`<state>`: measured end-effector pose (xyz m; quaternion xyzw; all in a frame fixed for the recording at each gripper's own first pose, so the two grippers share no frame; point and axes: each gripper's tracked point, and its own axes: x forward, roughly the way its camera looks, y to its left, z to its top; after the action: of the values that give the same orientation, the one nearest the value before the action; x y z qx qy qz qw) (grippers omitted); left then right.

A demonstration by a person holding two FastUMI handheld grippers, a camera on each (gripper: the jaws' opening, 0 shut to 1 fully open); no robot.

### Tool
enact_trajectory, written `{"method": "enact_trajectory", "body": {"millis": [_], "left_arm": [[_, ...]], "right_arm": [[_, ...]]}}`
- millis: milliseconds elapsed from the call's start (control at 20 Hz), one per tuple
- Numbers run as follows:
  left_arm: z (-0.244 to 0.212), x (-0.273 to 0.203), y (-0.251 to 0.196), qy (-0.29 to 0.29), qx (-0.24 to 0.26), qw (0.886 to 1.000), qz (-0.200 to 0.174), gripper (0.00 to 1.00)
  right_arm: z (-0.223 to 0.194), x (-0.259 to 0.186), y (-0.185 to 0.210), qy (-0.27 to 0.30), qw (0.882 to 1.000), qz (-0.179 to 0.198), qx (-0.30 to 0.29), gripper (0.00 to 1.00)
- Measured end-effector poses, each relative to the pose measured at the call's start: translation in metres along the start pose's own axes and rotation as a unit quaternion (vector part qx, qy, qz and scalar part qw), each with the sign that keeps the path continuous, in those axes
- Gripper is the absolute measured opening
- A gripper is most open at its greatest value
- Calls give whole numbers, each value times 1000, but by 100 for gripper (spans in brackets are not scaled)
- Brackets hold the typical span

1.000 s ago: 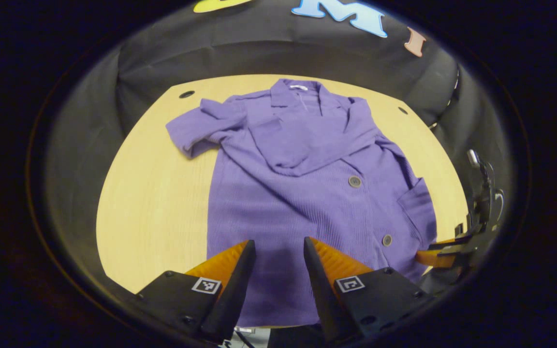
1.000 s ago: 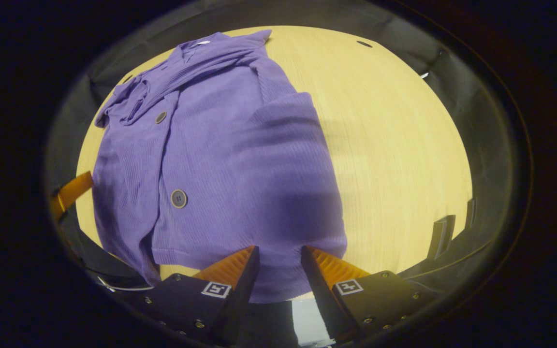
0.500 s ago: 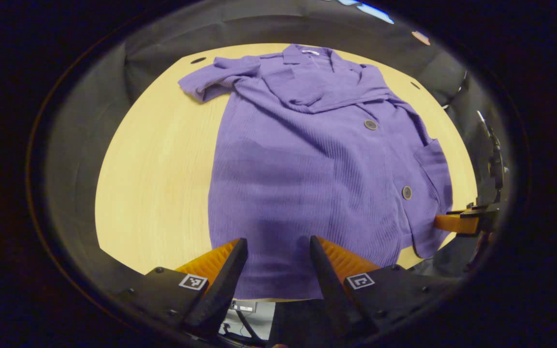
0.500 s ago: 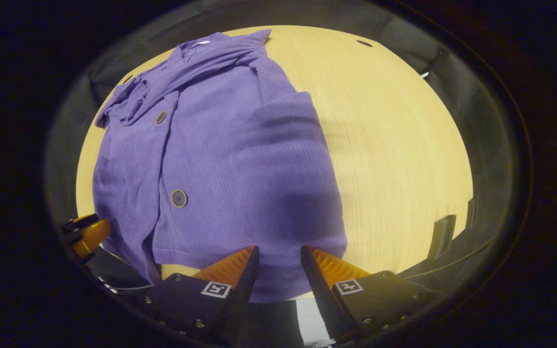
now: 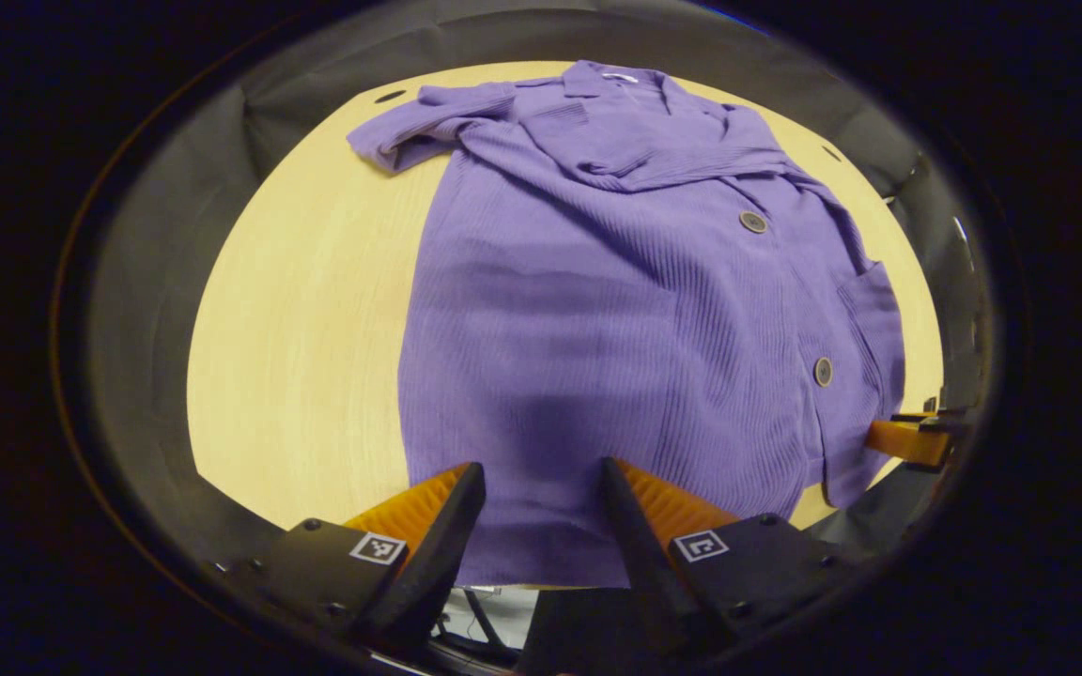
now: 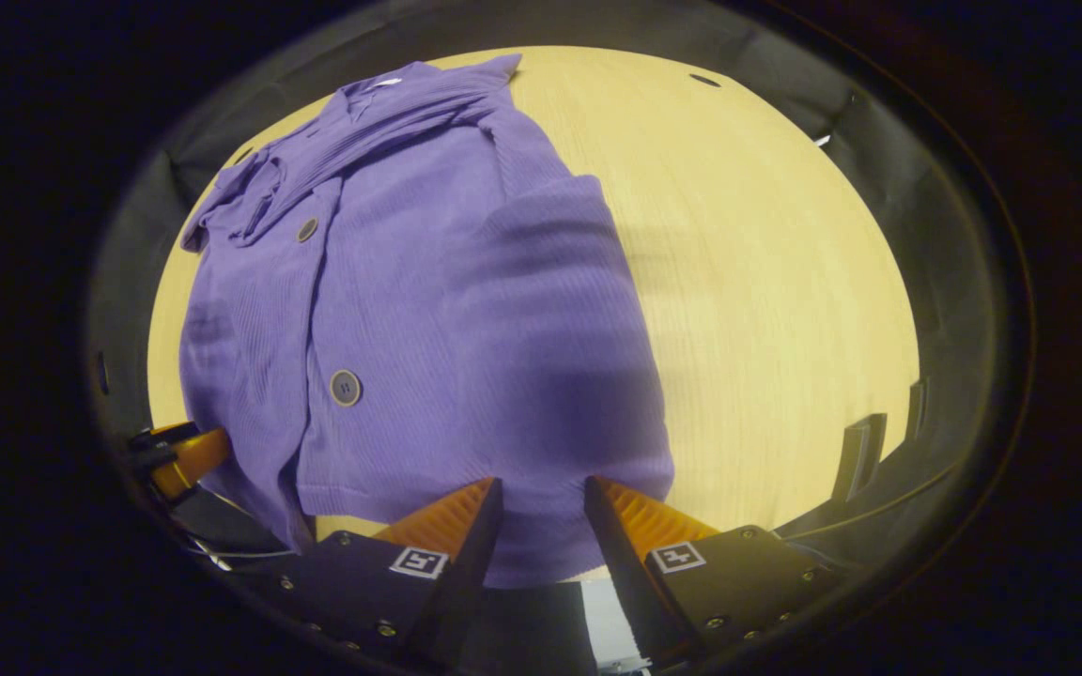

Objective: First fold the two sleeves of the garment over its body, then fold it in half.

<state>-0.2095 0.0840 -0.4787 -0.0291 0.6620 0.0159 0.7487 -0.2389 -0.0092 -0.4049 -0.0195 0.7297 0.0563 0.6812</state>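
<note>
Item: purple shirt (image 5: 616, 319), flat on the tabletop (image 5: 306, 310), sleeves laid over the body. Long axis runs from the collar at the frame top to the hem at the bottom. Left gripper (image 5: 541, 488) and right gripper (image 6: 541, 498): fingers spread, grasping nothing, each poised at the hem. Neither nearer. Likely next: half fold.
</note>
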Motion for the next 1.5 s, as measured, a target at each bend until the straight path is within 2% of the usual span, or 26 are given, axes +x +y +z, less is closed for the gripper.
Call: {"method": "enact_trajectory", "body": {"millis": [50,150,250,350,400,450,500,550,650,700,750,800,1050,1350,1500], "left_arm": [[1,0,0,4,1,1000,0,87],[0,1,-3,16,10,1000,-2,95],[1,1,-4,20,17,1000,-1,83],[0,0,-4,12,22,1000,-4,82],[3,0,-6,5,30,1000,-9,81],[1,-1,-7,1,38,999,-11,72],[3,-1,-7,2,43,999,-14,69],[8,-1,-7,-8,38,999,-15,49],[11,1,-5,-8,6,1000,-9,10],[10,2,-4,-12,13,1000,-7,11],[10,-1,-7,-12,19,1000,-3,7],[10,-1,-7,-17,24,1000,-5,7],[28,-9,-4,-43,-9,999,-17,7],[112,-41,-3,-109,-31,993,-35,7],[161,-51,-7,-139,-30,989,-41,7]], "right_arm": [[0,0,0,2,1000,-1,0,64],[1,1,1,4,1000,-5,-1,64],[0,1,3,5,1000,-11,-12,65],[1,1,5,3,1000,-17,-16,65],[0,3,5,5,1000,-19,-24,55],[-2,1,6,10,999,-19,-28,51],[0,-2,7,9,1000,-10,-23,58],[4,1,8,-2,1000,-8,-6,44],[2,-1,8,8,1000,-7,-12,17],[6,-5,10,-16,1000,-6,-4,18],[8,-2,11,-10,1000,-4,-5,5],[8,-1,12,-11,1000,1,-8,1],[34,-14,31,-37,997,56,40,1],[115,-51,65,-114,988,103,34,1],[169,-64,78,-152,980,122,35,1]]}}
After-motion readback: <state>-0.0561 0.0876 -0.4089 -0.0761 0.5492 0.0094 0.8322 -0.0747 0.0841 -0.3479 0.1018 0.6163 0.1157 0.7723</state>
